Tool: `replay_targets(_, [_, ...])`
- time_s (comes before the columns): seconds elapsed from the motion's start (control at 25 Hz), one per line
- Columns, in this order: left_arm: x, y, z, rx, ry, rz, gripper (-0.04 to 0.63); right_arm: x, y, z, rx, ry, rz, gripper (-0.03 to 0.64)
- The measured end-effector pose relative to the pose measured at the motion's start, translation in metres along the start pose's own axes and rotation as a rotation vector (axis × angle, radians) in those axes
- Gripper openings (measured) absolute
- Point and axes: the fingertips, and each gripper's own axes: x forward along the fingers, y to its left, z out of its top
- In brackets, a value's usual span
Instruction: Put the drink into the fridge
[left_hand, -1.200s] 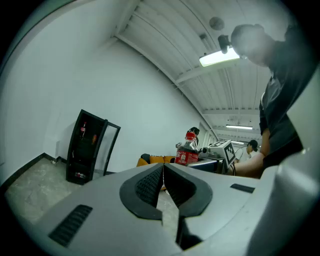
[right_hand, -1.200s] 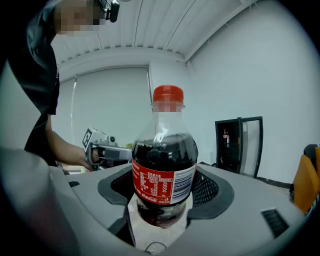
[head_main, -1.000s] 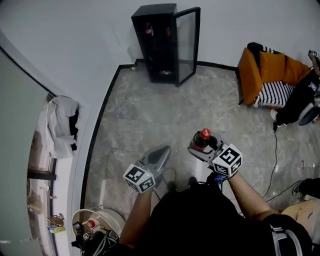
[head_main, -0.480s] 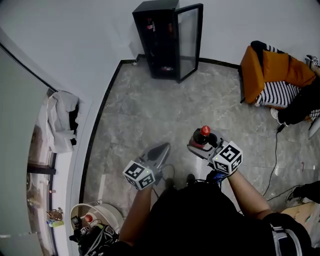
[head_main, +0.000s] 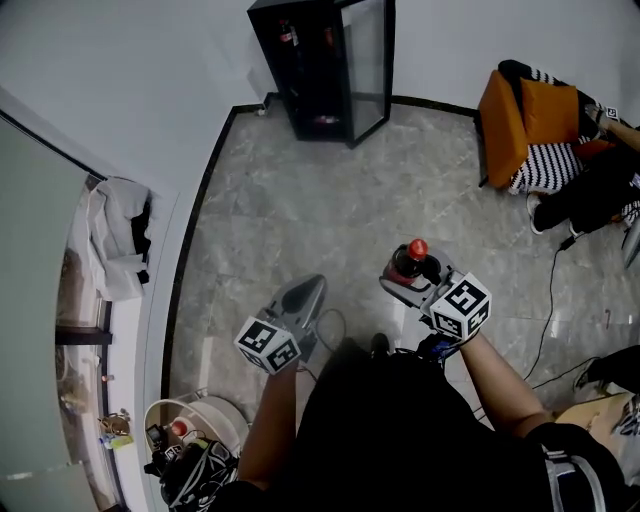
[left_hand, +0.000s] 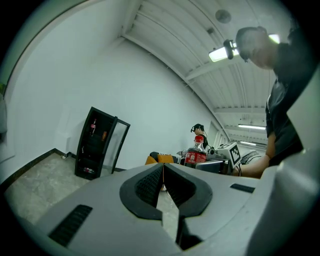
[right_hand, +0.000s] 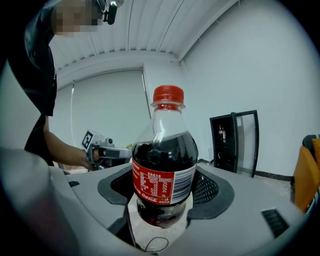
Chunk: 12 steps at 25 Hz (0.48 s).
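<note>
My right gripper (head_main: 400, 274) is shut on a cola bottle (right_hand: 164, 170) with a red cap and red label, held upright; the cola bottle (head_main: 410, 258) shows from above in the head view. The left gripper (head_main: 308, 291) is shut and holds nothing, its jaws pressed together (left_hand: 162, 172). The black fridge (head_main: 322, 62) stands against the far wall with its glass door (head_main: 366, 70) swung open and a few bottles on its shelves. It is well ahead of both grippers. The fridge (right_hand: 234, 140) also appears at the right in the right gripper view, and the fridge (left_hand: 98, 144) at the left in the left gripper view.
Grey stone floor (head_main: 300, 220) stretches between me and the fridge. An orange chair (head_main: 530, 130) with a striped cushion stands at the right, a person (head_main: 600, 185) beside it. A cable (head_main: 548, 320) runs across the floor on the right. A white ledge with clothes (head_main: 115, 240) lies left.
The view has shifted forward, so the fridge sits higher in the frame. Both grippers keep their positions and the right still holds the bottle.
</note>
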Motion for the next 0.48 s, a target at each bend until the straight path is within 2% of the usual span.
replay_targets(0.24, [0.009,0.018,0.000,0.006,0.006,-0.009,0.013,0.017,-0.011,-0.004,0.010,-0.004,-0.004,0.304])
replay_targets(0.48, [0.036,0.070,0.015,-0.025,-0.006,-0.038,0.012,0.069,-0.044,0.013,-0.009,0.014,-0.015,0.304])
